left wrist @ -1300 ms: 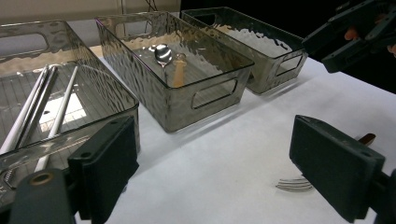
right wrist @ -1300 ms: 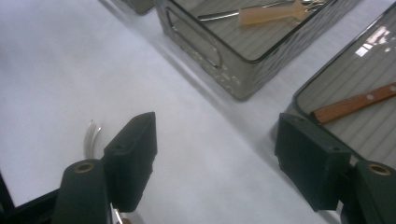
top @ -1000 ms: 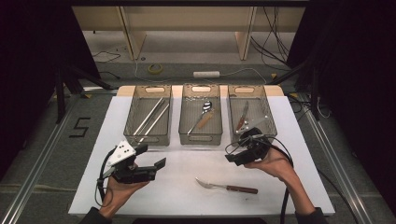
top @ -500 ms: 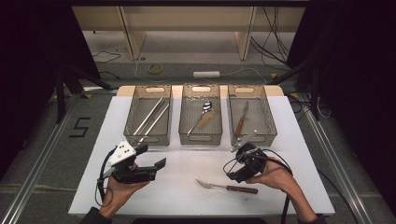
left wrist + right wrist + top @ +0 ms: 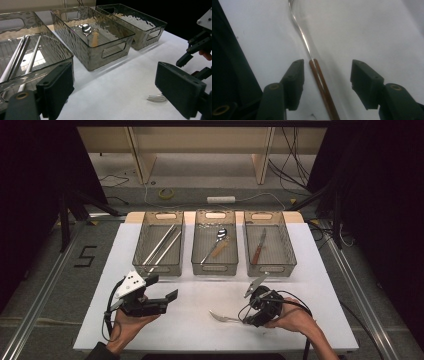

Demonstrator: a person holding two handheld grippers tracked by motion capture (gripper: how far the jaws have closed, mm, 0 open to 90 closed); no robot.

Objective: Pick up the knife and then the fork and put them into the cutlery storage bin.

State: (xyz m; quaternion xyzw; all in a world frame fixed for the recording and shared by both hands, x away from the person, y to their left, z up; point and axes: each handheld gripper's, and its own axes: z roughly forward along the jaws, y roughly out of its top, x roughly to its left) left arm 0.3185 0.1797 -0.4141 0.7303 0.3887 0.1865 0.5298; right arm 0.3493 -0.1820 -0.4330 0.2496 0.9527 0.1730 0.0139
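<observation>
R gripper (image 5: 250,312) sits low over the fork (image 5: 223,317) on the white table (image 5: 310,270), near the front edge, w/ the fork's brown handle (image 5: 323,87) lying between its two pads; pads not yet pressing on it (left pad just beside the handle, right pad well apart). Jaws have just been closing, fork flat on the table btw them. L gripper (image 5: 162,290) hovers over the table's left front, jaws spread wide, nothing in them. Behind: three clear bins in a row, w/ metal sticks in the left bin (image 5: 159,245), a spoon (image 5: 215,244) in the middle one, a knife (image 5: 258,247) in the right.
</observation>
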